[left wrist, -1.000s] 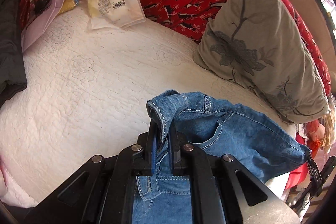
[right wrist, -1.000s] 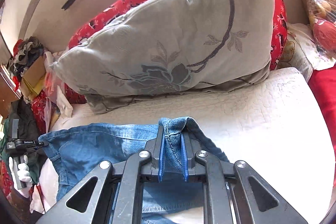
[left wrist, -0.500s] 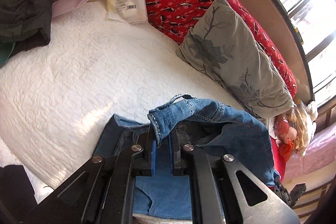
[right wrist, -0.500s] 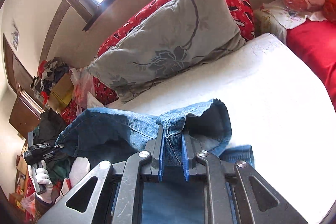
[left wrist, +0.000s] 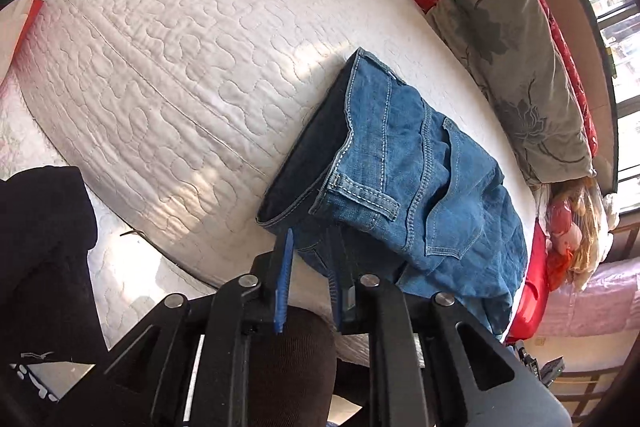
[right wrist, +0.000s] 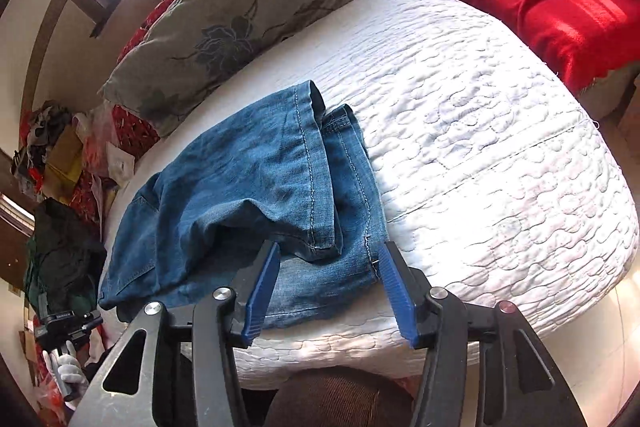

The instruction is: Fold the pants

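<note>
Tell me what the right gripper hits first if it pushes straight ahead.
Most likely the jeans: the right gripper, jaws just opened and apart, points at their folded near edge on the white quilt.

Left gripper (left wrist: 310, 259): tilted steeply down, jaws slightly parted, just been opening; blue pads no longer pressing, denim edge just at fingertips, nothing clamped between them.

Right gripper (right wrist: 326, 279): angled down, jaws spread wide, just been opening; blue pads stand apart on either side of cloth edge, not gripping it.

In right wrist view, left gripper visible at lower left, held by white-gloved hand (right wrist: 66, 373).

Dark brown clothed part of person, likely knee (right wrist: 340, 401), sits directly below both grippers.
</note>
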A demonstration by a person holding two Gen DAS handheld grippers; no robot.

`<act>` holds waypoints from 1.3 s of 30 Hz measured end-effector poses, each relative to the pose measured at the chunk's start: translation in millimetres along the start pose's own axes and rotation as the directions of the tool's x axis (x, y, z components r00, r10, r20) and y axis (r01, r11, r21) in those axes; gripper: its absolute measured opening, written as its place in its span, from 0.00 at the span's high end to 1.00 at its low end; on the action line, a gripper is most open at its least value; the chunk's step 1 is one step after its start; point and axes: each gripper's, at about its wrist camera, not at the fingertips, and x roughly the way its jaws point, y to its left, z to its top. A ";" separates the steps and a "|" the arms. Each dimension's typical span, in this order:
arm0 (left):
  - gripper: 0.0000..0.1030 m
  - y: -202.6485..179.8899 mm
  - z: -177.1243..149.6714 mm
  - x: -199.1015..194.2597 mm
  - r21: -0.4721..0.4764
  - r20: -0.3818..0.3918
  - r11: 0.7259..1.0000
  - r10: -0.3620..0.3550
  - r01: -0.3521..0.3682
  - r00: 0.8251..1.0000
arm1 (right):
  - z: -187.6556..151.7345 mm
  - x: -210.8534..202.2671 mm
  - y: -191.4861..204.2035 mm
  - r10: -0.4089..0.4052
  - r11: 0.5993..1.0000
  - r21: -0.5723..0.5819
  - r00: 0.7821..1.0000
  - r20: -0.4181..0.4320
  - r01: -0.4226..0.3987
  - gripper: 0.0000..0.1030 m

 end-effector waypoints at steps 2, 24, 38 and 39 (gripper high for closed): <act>0.54 -12.6 -3.9 -4.8 0.022 0.020 0.999 -0.025 0.025 0.999 | 2.8 -5.3 -6.2 0.090 0.992 0.083 0.996 0.019 -0.091 0.40; 0.75 -94.8 29.6 80.0 0.126 -0.021 0.973 0.196 -0.192 0.980 | 23.3 136.3 22.2 0.345 0.796 0.541 0.938 -0.033 -0.274 0.95; 0.78 -39.4 -1.6 53.5 0.010 -0.132 1.000 0.028 -0.026 0.991 | -18.4 42.1 -11.4 0.325 0.875 0.376 0.946 0.014 -0.306 0.89; 0.78 -40.7 -2.3 53.7 0.001 -0.131 1.000 0.023 -0.023 0.991 | -19.1 44.6 -15.8 0.331 0.859 0.404 0.943 0.027 -0.313 0.82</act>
